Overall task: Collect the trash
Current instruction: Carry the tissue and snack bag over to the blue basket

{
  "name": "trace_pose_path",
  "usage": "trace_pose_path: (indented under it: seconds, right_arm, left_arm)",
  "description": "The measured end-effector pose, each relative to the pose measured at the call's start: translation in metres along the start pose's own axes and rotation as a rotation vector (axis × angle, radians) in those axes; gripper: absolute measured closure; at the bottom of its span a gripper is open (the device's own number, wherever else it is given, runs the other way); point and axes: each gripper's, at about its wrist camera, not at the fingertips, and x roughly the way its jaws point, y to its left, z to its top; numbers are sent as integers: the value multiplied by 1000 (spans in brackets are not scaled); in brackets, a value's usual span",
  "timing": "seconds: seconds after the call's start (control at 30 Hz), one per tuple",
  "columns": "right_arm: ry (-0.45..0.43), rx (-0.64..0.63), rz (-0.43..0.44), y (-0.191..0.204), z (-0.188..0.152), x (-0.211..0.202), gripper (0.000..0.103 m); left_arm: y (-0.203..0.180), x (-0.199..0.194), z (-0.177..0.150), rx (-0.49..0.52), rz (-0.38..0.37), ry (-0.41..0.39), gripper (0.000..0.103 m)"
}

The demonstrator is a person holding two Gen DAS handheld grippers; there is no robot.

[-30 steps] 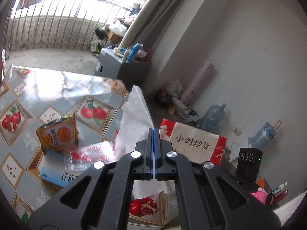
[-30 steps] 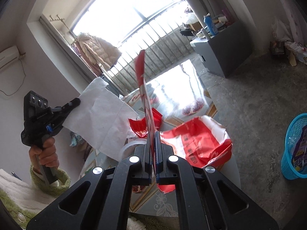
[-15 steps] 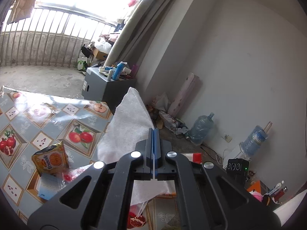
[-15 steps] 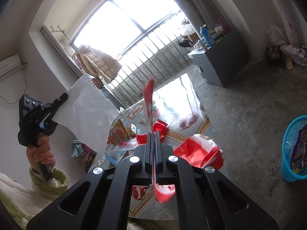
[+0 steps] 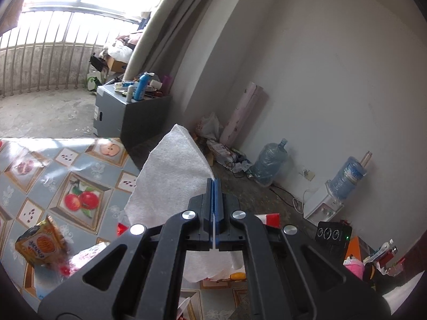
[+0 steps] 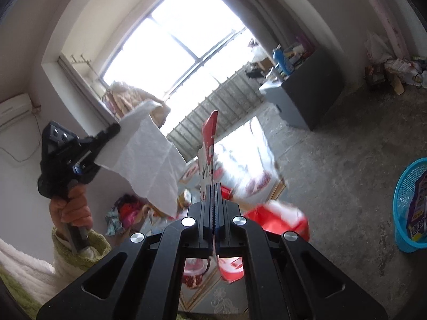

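White paper towel [image 5: 170, 184] hangs pinched in the closed left tongs [image 5: 214, 184], raised above the fruit-patterned worktop [image 5: 80, 176]; the right tongs [image 6: 214, 186] clamp a red-and-white wrapper [image 6: 209, 144] above that worktop; a blue basket [image 6: 405, 208] sits on the floor well to its right.

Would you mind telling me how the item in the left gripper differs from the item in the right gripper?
The left gripper is shut on a plain white paper towel, soft and matte; the right gripper is shut on a red and white wrapper, glossy and printed. The paper towel hangs as a broad sheet, while the wrapper rises edge-on as a narrow strip. Both are thin trash, lifted off the table.
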Motion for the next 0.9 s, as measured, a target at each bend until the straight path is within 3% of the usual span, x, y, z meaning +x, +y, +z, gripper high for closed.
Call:
trace_pose_path:
  seconds: [0.27,0.4,0.53,0.7,0.9]
  right_arm:
    - [-207,-8,-150,-28,51,-61,102]
    - [-309,-5,-316,-49,70,-98,102]
    - [-362,57,-469,-81,74,-118,102]
    - [-397,333,-579,-148,52,-125,102]
    - [-513,798,-614,-250,4,-134,102]
  left_arm:
    - [-46,75,42,94,-113,89,103]
    - [-80,141,51,154,-180,205,103]
    - [-109,219,38,190,-211,349,103]
    - [-143,316,-6,214,-219,536,103]
    - [-182,396,-59,247,-261,653,103]
